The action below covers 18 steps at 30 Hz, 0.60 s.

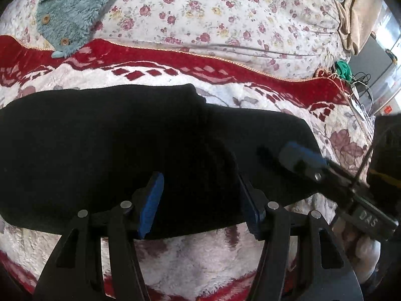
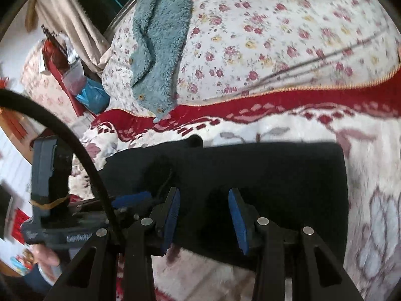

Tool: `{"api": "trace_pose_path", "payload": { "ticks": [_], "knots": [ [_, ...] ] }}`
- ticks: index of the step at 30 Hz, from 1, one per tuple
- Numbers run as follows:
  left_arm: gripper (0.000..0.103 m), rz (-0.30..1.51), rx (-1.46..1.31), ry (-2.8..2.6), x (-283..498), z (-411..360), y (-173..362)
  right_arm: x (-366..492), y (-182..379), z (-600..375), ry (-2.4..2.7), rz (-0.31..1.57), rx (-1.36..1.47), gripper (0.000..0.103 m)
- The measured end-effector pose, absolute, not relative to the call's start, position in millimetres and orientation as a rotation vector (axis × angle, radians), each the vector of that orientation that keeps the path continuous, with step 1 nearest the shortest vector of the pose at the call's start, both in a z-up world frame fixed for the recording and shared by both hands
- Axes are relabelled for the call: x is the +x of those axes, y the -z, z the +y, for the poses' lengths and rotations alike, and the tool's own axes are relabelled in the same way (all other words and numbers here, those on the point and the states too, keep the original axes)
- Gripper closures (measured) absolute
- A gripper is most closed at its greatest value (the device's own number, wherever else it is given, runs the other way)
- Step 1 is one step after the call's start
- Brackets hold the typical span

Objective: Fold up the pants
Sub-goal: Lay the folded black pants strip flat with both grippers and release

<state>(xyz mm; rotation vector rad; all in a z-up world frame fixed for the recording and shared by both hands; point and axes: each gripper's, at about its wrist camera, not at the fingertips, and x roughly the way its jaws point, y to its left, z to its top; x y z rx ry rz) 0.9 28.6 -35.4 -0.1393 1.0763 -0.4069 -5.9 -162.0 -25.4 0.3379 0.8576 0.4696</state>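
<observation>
Bright daylight — fisheye warp, right-view blur

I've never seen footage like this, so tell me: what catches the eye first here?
The black pants dominate, lying folded across a red-and-white floral blanket on the bed. Right in front, each hand-held gripper hovers open over their near edge, blue pads apart: the left and the right. Farther back, a fluffy teal garment with wooden buttons lies on the flowered quilt.
</observation>
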Motion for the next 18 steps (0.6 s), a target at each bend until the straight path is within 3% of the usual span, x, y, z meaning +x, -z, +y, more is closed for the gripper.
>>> {"api": "trace_pose_path", "payload": {
  "ticks": [6,8,11,18],
  "knots": [
    [0.044,1.043,-0.116,0.392,-0.7,15.1,36.6,28.8,31.4,-143.6,-0.452,0.884,0.137,0.064],
    [0.05,1.029,-0.1,0.378,-0.6,12.7,39.3,36.9,41.6,-138.7,-0.444,0.895,0.107,0.064],
    [0.055,1.03,-0.114,0.368,2.3,15.1,39.6,40.8,47.3,-133.8,-0.416,0.879,0.087,0.064],
    [0.055,1.022,-0.136,0.353,-1.2,26.5,30.7,25.1,31.3,-143.6,-0.442,0.861,0.195,0.064]
  ]
}}
